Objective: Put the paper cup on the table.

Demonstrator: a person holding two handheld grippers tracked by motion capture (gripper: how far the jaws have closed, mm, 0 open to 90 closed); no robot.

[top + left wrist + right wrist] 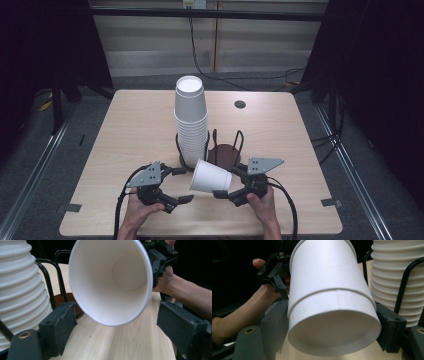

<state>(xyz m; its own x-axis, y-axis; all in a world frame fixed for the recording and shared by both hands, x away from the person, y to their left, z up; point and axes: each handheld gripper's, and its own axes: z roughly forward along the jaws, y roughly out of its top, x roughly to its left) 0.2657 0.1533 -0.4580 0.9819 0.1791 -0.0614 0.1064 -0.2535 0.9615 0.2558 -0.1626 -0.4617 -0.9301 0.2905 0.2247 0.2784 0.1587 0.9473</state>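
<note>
A single white paper cup (210,176) lies sideways above the table's near middle, with my right gripper (229,182) shut on its lower body. In the right gripper view the cup's base (334,332) faces the camera, and the jaws press on both sides. My left gripper (182,185) stands open just left of the cup. The cup's open mouth (111,280) faces it, apart from its pads (60,323). A tall stack of white cups (190,120) stands in a black wire holder (222,152) with a brown round base.
The light wooden table (135,125) has a dark cable hole (240,104) at the back right. Tape marks sit at the near left corner (70,207) and the near right corner (330,202). Dark floor and cables lie beyond the far edge.
</note>
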